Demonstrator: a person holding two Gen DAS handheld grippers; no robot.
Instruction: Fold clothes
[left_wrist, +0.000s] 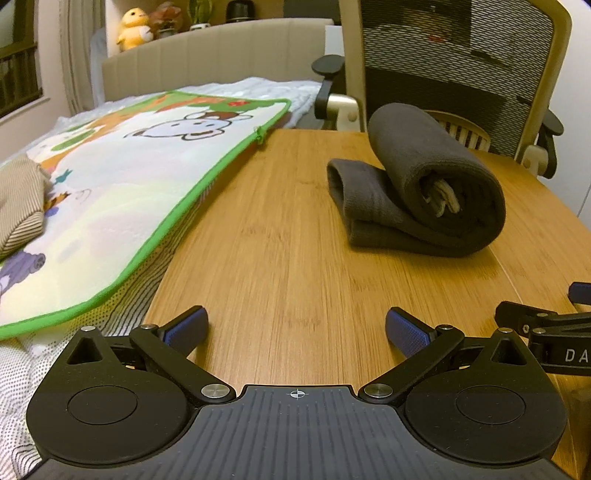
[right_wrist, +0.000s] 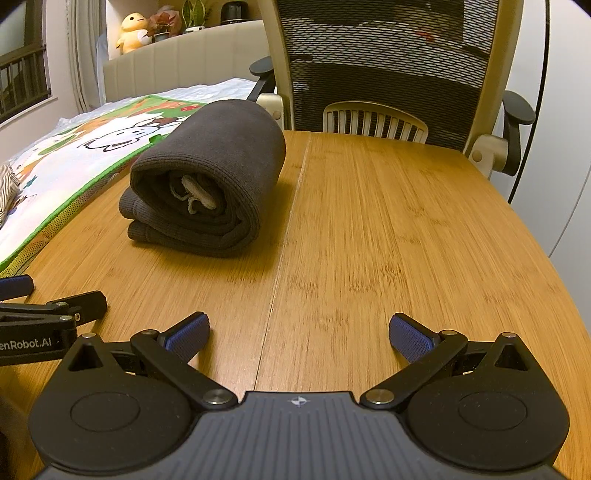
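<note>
While both hand-held grippers, left and right, hover spread wide, empty, near tabletop edge, rolled dark garment looks finished; next likely fetching striped garment from bed.

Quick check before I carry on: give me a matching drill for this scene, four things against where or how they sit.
Things:
1. dark grey garment
2. cartoon mat
3. yellow plush toy
4. left gripper

States:
A. on the shelf behind the headboard
B. open, empty, above the table
C. rolled up on the wooden table
D. spread flat on the bed

Pairs: 1-C, 2-D, 3-A, 4-B
</note>
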